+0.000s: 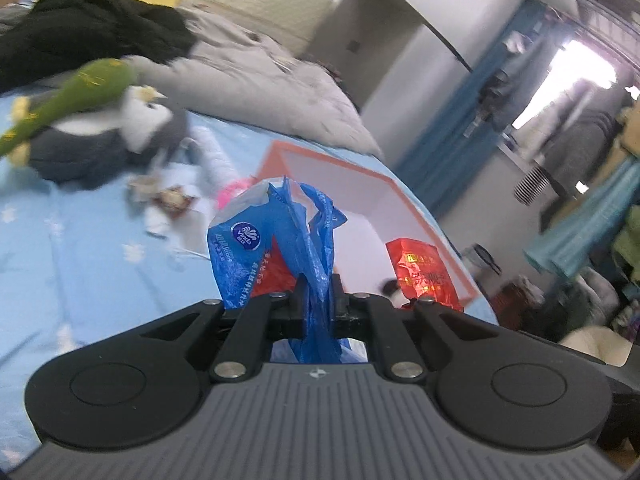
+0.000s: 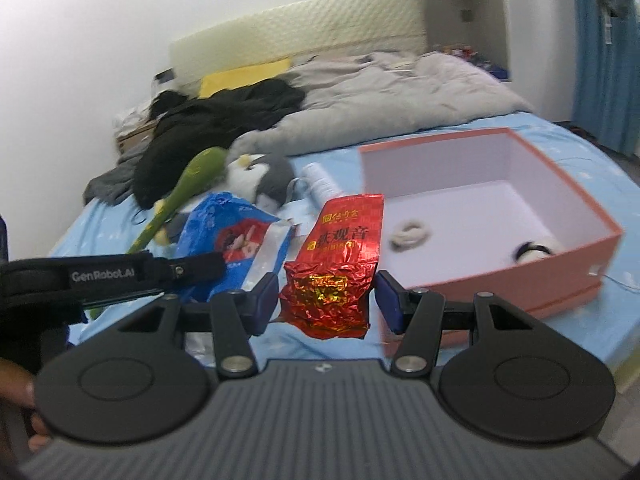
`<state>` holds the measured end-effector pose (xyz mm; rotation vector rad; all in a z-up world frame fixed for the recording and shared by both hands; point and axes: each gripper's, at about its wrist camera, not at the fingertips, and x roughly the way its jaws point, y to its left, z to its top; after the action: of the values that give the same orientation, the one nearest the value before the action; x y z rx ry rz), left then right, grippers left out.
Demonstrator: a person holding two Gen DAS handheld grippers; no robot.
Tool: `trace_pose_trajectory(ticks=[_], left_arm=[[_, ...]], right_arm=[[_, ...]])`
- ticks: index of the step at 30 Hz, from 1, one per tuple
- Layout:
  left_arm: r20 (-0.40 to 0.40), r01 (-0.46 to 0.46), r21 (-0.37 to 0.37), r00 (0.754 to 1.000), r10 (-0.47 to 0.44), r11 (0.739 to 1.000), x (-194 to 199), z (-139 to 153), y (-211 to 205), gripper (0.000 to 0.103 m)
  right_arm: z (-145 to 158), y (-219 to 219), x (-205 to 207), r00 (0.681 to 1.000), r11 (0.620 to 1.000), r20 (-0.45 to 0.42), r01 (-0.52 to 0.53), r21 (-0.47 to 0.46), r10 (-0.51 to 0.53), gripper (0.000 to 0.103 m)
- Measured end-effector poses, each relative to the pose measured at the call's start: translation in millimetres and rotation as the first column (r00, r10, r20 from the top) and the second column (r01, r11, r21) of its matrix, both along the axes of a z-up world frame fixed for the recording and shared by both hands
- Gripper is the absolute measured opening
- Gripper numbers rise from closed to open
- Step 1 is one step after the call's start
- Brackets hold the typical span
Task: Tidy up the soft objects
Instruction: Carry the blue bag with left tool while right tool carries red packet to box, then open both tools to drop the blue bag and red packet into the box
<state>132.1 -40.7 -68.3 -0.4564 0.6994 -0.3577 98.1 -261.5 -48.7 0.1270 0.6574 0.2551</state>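
**Two packets near the box, one gripped**

Left wrist view: left gripper (image 1: 318,300) pinched on crumpled blue plastic tissue pack (image 1: 276,240), centre frame; open orange cardboard box (image 1: 420,200) lies beyond it, right of centre.

Right wrist view: right gripper (image 2: 326,300) spread wide, holding nothing; upright red foil tea packet (image 2: 340,264) between its fingers, box (image 2: 568,256) just beside, right.

a crumpled blue plastic tissue pack (image 1: 256,248), white logo on its side, hangs upright, pinched at its twisted end. a shiny red foil tea packet (image 2: 340,264) with gold characters lies wrinkled on the blue bed sheet, just beside the open orange box (image 2: 560,264). inside the box rest a pale hair tie (image 2: 410,234) and a black-and-white soft item (image 2: 536,251).
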Motion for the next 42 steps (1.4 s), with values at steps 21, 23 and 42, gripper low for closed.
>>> trace_pose_trajectory(ticks=[21,23,42], left_arm=[[0.016,0.231,0.055,0.972,-0.233,0.971,133.8,70.7,-85.9,0.010],[-0.011,0.251,0.041,0.968,-0.251,0.967,160.0,75.5,-91.5,0.010],[-0.333,0.300,0.135,0.911,-0.242,0.944,283.3,3.8,-139.7,0.010]], right_arm=[[29.0,-76.7,38.0,0.979,0.980,0.070,0.187,0.069,-0.192,0.056],[34.5,-80.0,60.2,0.979,0.981,0.066,0.188,0.053,-0.191,0.056],[-3.2,-93.2,186.2,0.959,0.994,-0.261,0.107,-0.028,-0.111,0.057]])
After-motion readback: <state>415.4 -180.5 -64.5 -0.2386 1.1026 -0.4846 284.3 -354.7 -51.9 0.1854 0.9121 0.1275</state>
